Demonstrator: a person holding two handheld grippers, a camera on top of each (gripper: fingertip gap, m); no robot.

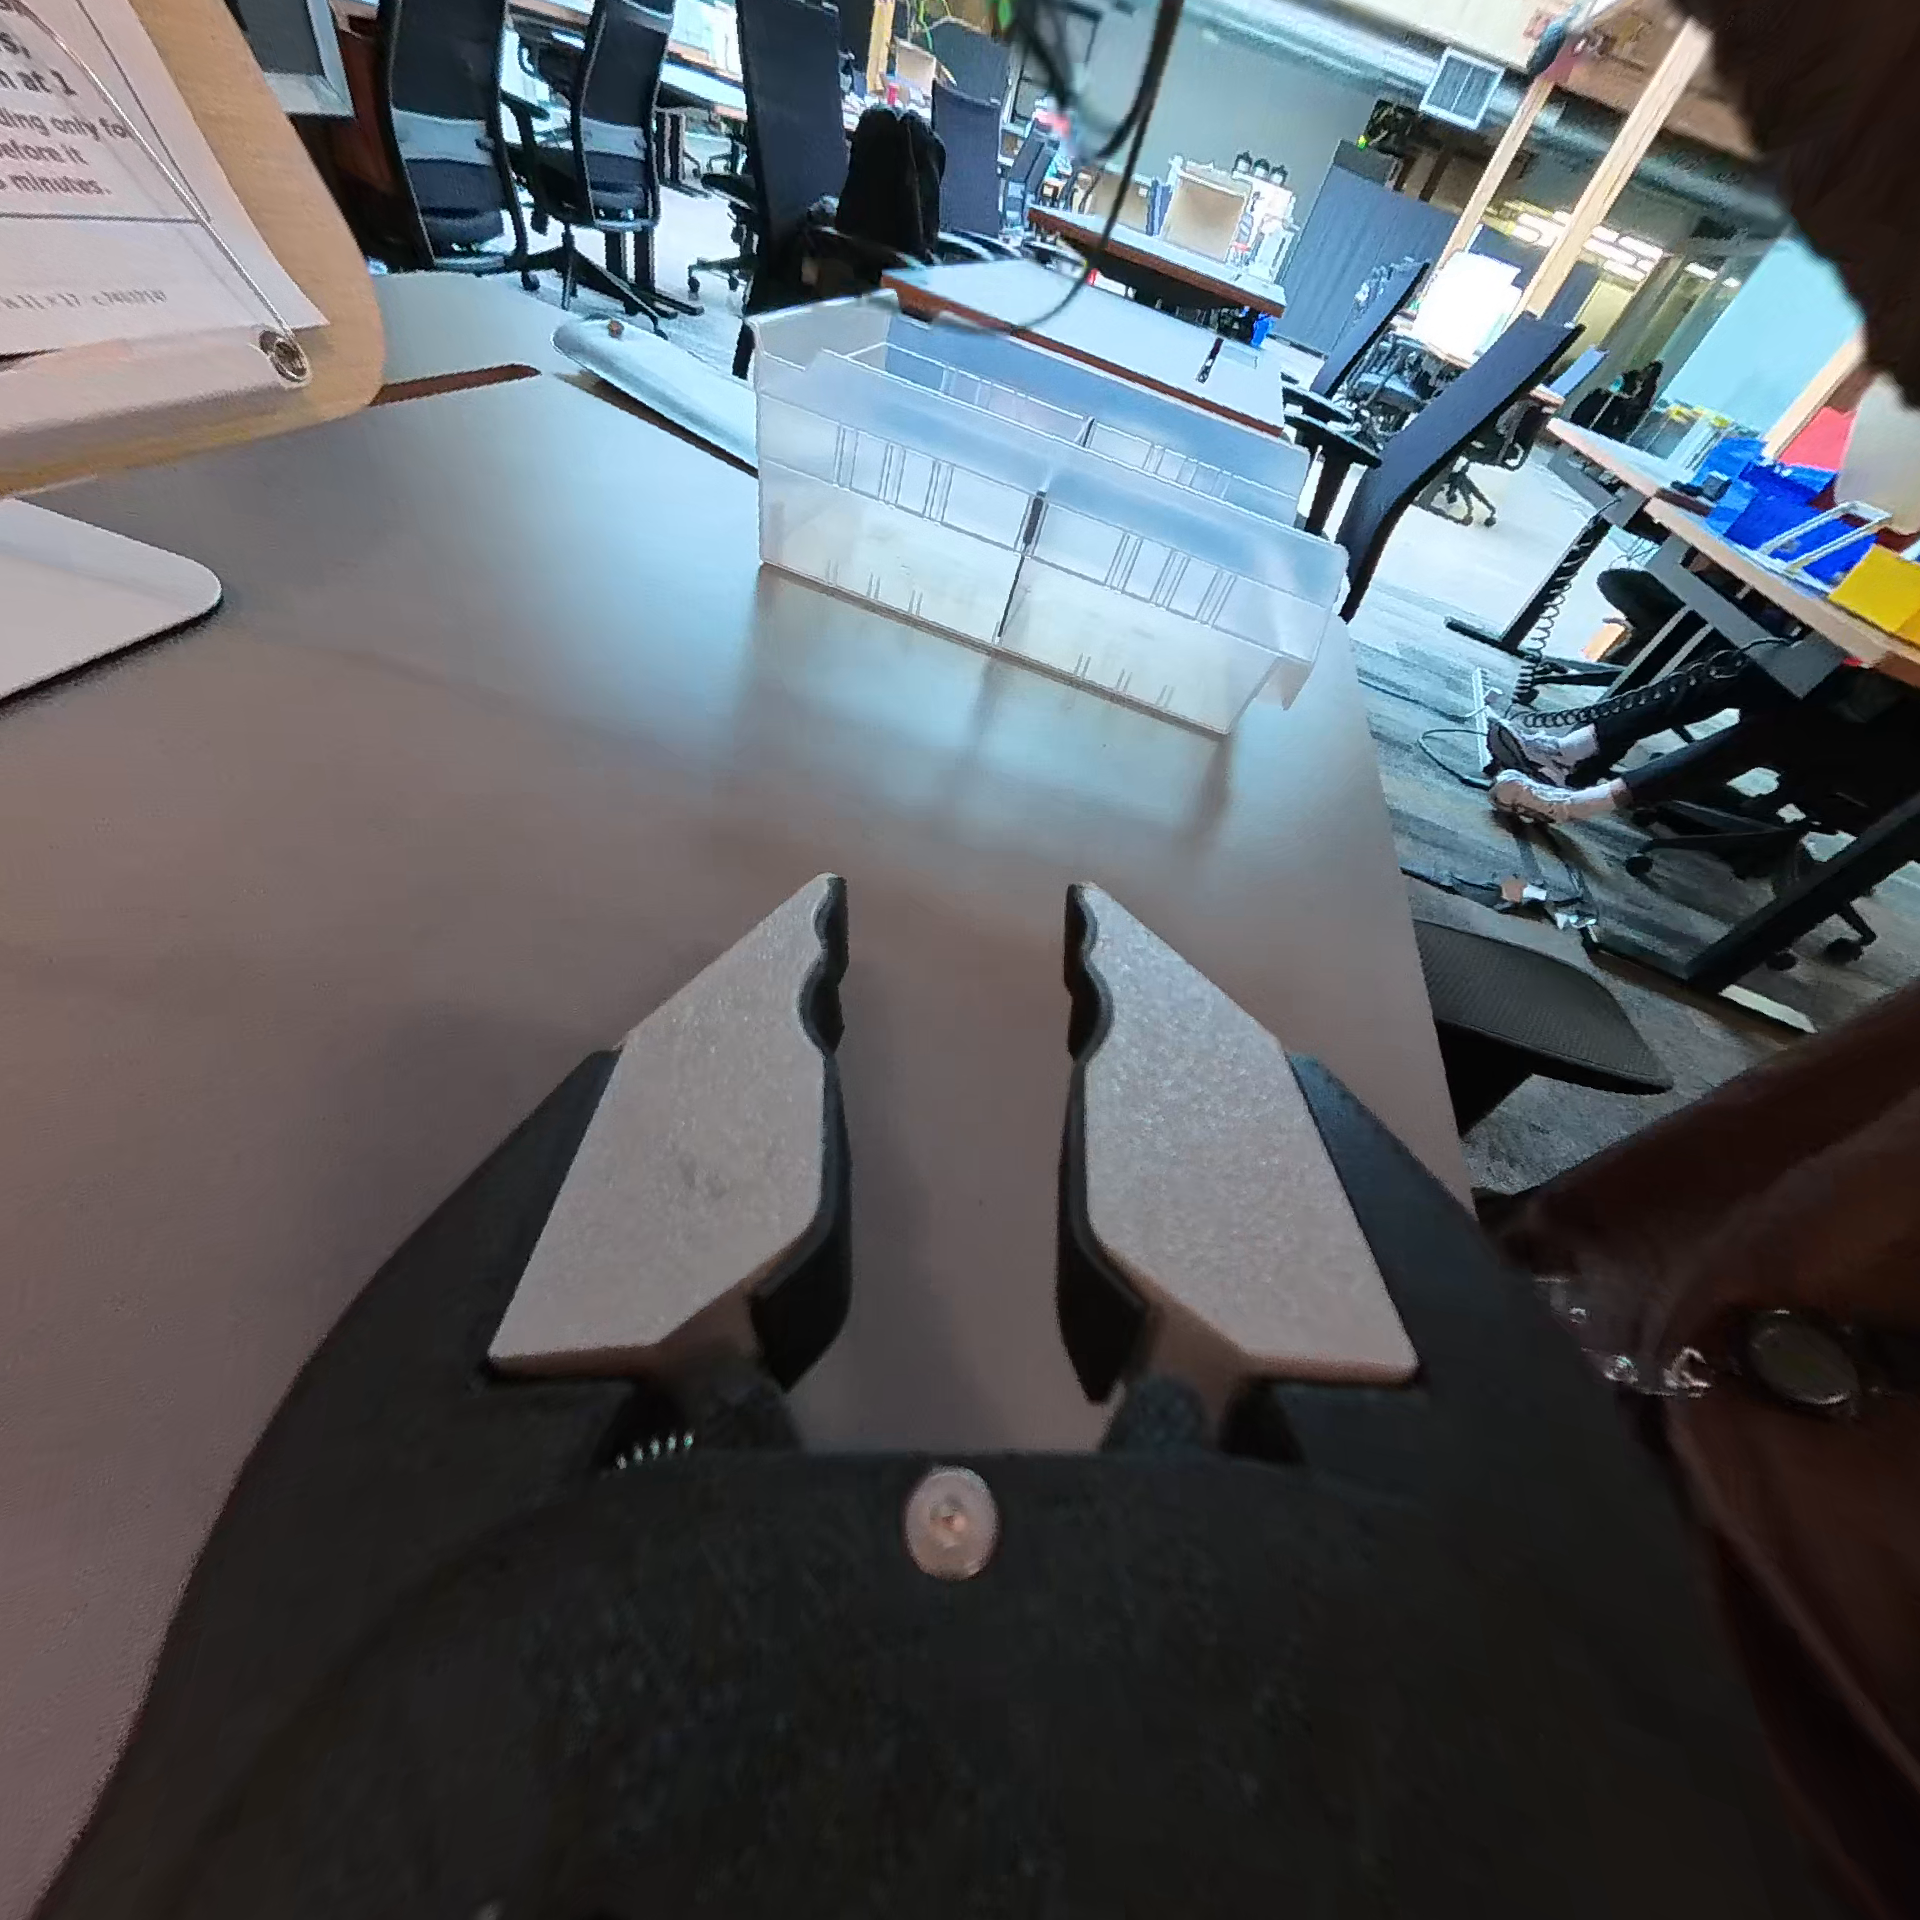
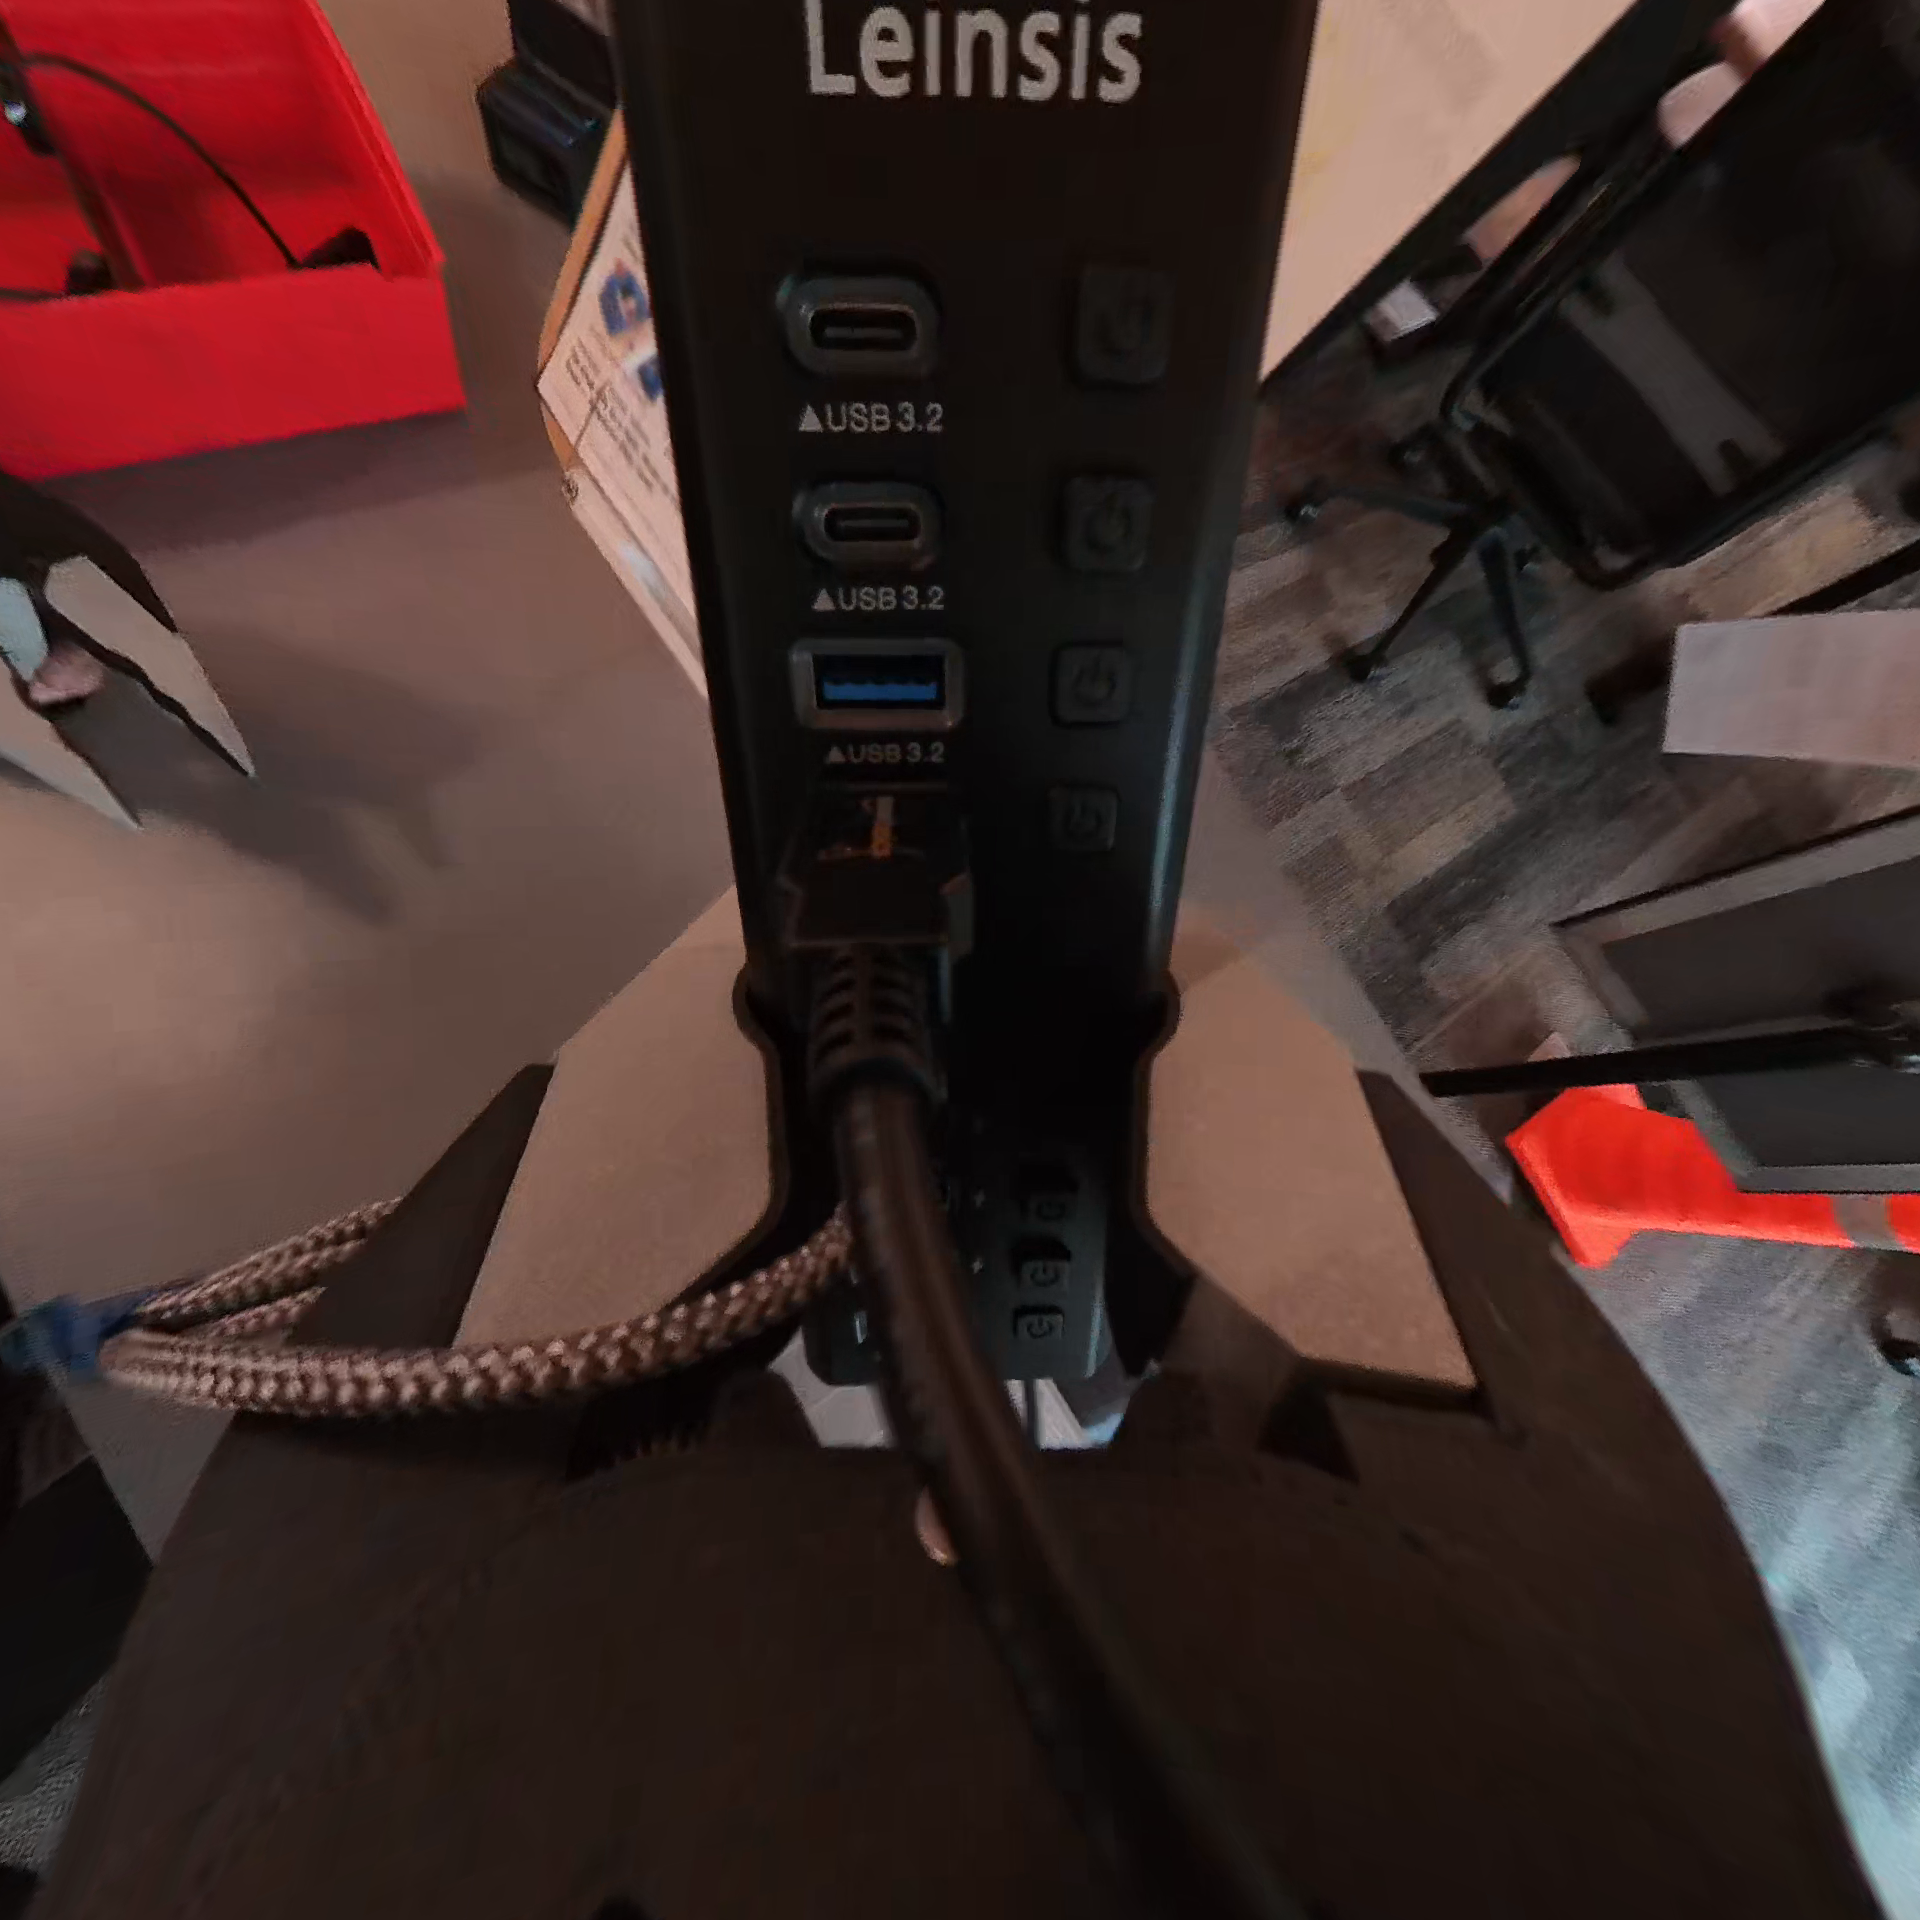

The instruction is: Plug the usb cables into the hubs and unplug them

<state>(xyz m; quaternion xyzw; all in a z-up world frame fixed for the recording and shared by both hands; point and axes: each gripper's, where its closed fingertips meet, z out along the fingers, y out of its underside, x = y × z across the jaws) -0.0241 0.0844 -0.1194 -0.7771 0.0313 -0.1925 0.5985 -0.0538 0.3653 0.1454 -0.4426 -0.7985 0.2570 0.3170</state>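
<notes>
Black rubbery cable (image 2: 914,1299) runs up between the right hand-held gripper's (image 2: 961,1023) fingers to a black plug (image 2: 878,894) seated in the long black USB hub (image 2: 956,520), which those fingers clamp by its lower end. Beside it, a brown braided cable (image 2: 436,1371) loops off leftward. Above the grey table (image 1: 520,727), the left hand-held gripper (image 1: 956,935) hangs with its jaws parted around nothing, pointing toward a clear plastic divided bin (image 1: 1039,540) near the table's far right edge.

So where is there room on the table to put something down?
Bare table lies between the left gripper, the clear plastic organizer and the white stand. It is crowded around the right gripper, which holds the black hub with its cables.
</notes>
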